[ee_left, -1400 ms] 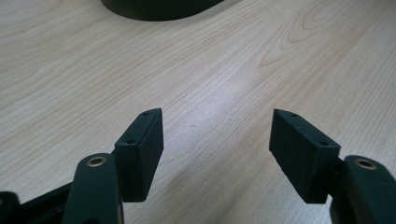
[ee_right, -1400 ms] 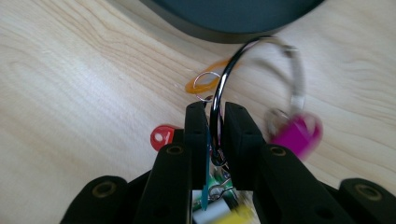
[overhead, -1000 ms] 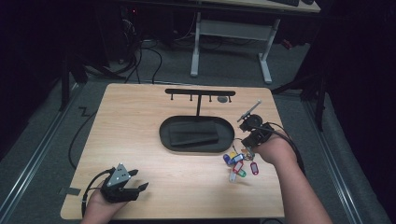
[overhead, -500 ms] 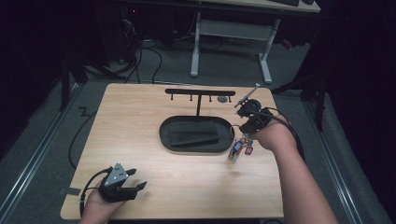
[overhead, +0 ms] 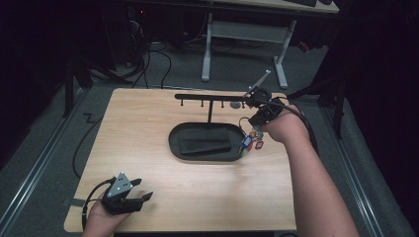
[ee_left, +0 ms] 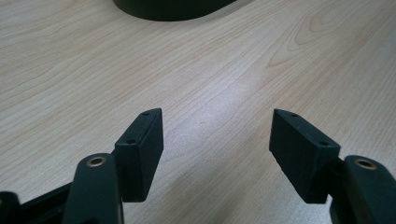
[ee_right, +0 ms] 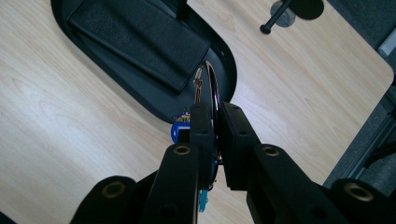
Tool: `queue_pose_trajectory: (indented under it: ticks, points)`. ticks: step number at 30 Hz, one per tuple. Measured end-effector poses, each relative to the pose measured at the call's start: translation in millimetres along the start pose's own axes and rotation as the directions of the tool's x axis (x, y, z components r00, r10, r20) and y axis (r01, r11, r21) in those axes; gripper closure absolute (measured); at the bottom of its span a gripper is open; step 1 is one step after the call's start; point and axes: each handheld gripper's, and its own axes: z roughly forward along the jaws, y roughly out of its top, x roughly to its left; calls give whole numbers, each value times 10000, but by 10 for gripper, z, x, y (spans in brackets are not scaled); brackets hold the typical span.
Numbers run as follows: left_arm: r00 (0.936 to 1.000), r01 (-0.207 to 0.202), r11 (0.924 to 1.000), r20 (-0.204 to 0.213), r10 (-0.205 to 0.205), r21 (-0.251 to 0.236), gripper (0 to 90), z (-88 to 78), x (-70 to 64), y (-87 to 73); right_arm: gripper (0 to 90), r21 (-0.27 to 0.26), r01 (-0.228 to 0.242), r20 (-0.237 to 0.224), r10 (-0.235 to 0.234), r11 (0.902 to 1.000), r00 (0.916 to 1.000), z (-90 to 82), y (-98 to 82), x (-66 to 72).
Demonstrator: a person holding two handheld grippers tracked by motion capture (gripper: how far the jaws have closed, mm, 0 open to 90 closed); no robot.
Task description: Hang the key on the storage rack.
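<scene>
Keyring (ee_right: 211,88) pinched in the right gripper (ee_right: 214,122), dangling coloured tags just off the black tray's (overhead: 175,148) right end; left gripper (ee_left: 216,140) spread wide, low over bare table (ee_left: 70,70).

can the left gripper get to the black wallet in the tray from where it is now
Probably yes. The left gripper sits open at the table's near edge, with bare wood between it and the tray. The wallet lies uncovered; the right gripper holds its key ring beside the tray's right end.

Overhead light brightens the table (overhead: 148,123); surroundings stay dark, slightly soft.
</scene>
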Motion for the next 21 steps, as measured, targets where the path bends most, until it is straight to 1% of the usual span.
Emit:
queue_pose_trajectory:
  ticks: [2, 4, 5, 6, 10, 11, 12, 16, 18, 20, 21]
  points:
    - [10000, -5, 10000, 7, 5, 62, 357, 3, 10, -3, 845, -32, 28, 61, -28, 10000, 10000, 19, 54, -23]
    - [10000, 52, 9999, 35, -52, 92, 357, 9, 15, -11, 845, -121, -121, 7, 121, 9999, 9999, 43, 109, -59]
    - [10000, 52, 10000, 6, -53, 67, 357, 12, 11, -15, 845, -197, -22, -3, 22, 9998, 10000, 58, 128, -84]
    - [10000, 46, 10000, -12, -46, 59, 357, 11, 8, -16, 845, -189, -115, -53, 114, 9998, 9999, 75, 153, -106]
    - [9999, 149, 9999, -55, -149, -10, 357, -12, 13, -21, 845, -295, -135, -99, 132, 9995, 9999, 144, 256, -177]
    - [9998, 168, 9999, -55, -168, -5, 357, -17, 17, -24, 845, -293, -237, -146, 233, 9993, 9996, 162, 277, -190]
    - [9998, 174, 9998, -74, -174, -16, 357, -19, 17, -26, 845, -385, -200, -173, 193, 9991, 9997, 189, 296, -215]
    - [9996, 264, 9996, -126, -265, -45, 357, -28, 25, -34, 845, -417, -424, -283, 413, 9982, 9987, 288, 350, -324]
    - [9995, 295, 9996, -59, -295, 32, 358, -15, 20, -35, 845, -452, -590, -297, 577, 9972, 9979, 334, 358, -383]
    - [9998, 166, 9998, -86, -165, 90, 358, 7, -3, -38, 844, -450, -814, -333, 799, 9957, 9962, 381, 357, -441]
    - [9999, 111, 9998, -75, -110, 150, 357, 8, -8, -38, 844, -462, -829, -344, 813, 9955, 9961, 412, 358, -468]
